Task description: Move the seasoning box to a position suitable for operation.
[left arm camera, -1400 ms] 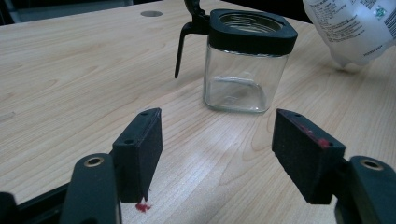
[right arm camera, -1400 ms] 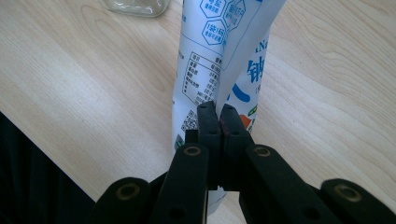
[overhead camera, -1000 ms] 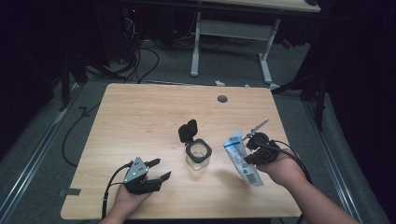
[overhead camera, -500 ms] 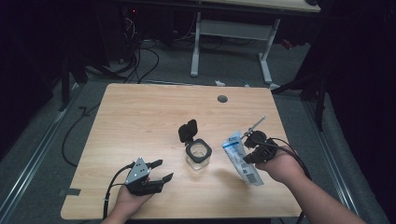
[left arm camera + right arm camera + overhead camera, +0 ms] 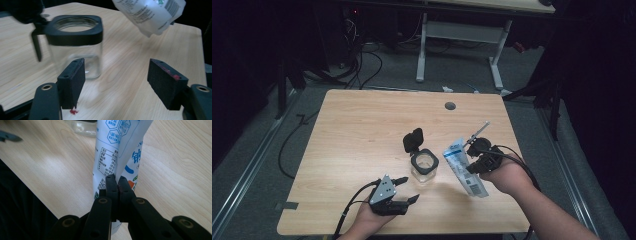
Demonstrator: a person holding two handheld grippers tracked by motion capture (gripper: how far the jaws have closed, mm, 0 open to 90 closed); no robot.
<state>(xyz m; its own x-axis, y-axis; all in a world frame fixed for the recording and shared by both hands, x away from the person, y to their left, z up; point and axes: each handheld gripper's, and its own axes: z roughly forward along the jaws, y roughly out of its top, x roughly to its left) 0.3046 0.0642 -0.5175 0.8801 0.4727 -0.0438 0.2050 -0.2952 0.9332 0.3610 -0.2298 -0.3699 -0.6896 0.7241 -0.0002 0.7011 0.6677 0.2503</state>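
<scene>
Pale wood grain covers the table (image 5: 362, 130), set on a grey floor with a dark room around it. Near its front edge the left gripper (image 5: 404, 189) rests low in the person's hand with its jaws spread wide, holding nothing. Just ahead of it, and apart from both pads, stands a clear square jar (image 5: 424, 167) with a black collar; its black lid (image 5: 413, 140) hangs flipped back on the far side. From the left gripper view the jar (image 5: 75, 47) sits beyond the left-hand pad, though blur makes its hinge hard to read.

To the jar's right, the right gripper (image 5: 116, 185) is clamped tight on a white and blue printed pouch (image 5: 117, 147). From above, the pouch (image 5: 464, 167) hangs lifted off the table, slanting beside the jar, held at one edge by the right gripper (image 5: 474, 162).
</scene>
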